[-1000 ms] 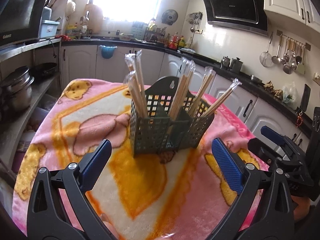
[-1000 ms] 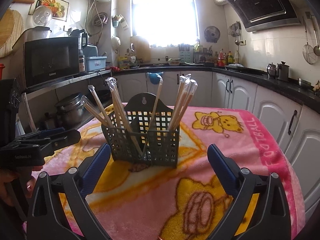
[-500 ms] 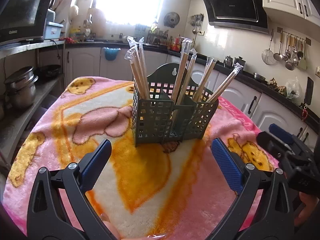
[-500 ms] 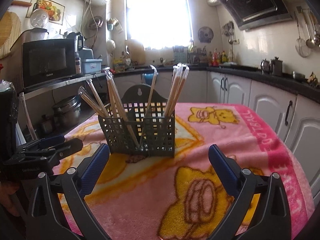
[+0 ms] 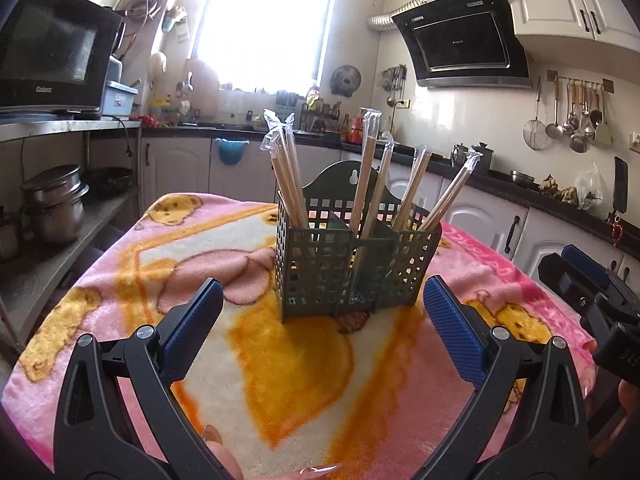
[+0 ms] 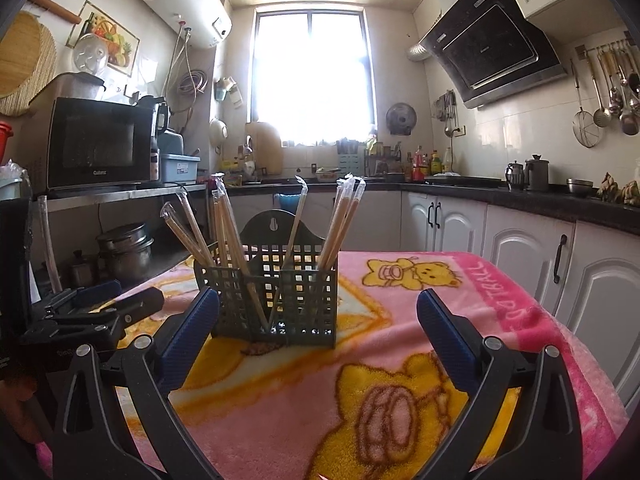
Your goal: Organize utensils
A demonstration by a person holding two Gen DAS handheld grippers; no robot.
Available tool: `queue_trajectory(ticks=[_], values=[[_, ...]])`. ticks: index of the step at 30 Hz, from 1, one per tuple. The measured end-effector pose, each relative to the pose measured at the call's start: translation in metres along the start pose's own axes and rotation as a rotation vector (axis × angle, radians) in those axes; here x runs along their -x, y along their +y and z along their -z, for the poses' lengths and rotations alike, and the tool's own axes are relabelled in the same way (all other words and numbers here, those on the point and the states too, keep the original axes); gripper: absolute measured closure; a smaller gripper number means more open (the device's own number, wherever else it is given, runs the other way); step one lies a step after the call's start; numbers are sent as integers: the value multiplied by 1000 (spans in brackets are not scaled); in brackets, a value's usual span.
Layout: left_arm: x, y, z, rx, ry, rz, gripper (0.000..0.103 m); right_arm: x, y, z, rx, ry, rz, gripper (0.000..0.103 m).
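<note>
Both my left gripper (image 5: pixel 322 334) and right gripper (image 6: pixel 318 330) stand wide open, holding nothing. The wrapped chopsticks (image 5: pixel 370 170) in the rack (image 5: pixel 320 268) look light, stiff and slippery; I judge a mid-shaft grip above the rim safest.

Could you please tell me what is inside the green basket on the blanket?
The basket holds wrapped chopsticks standing tilted in its compartments. Their lower ends are partly hidden behind the grid walls, so the exact count is unclear.

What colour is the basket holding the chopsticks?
Dark green basket, clearest in the left wrist view.
</note>
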State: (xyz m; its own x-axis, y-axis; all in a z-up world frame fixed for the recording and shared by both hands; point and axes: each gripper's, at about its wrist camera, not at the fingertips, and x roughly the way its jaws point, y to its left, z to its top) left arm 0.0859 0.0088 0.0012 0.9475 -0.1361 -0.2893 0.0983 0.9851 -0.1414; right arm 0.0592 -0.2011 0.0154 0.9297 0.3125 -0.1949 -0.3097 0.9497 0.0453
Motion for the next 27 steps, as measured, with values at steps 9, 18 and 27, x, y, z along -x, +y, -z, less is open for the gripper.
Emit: queue_trajectory(ticks=[9,18,27], values=[[3,2,1,-2,-21,-5,10,2,0,7,-16,-10,14,7],[4,2,1,-3,-22,-11,10,5,0,8,-24,-20,22,7],[5,3,1,-3,-26,-11,10,5,1,9,-19,-21,22,7]])
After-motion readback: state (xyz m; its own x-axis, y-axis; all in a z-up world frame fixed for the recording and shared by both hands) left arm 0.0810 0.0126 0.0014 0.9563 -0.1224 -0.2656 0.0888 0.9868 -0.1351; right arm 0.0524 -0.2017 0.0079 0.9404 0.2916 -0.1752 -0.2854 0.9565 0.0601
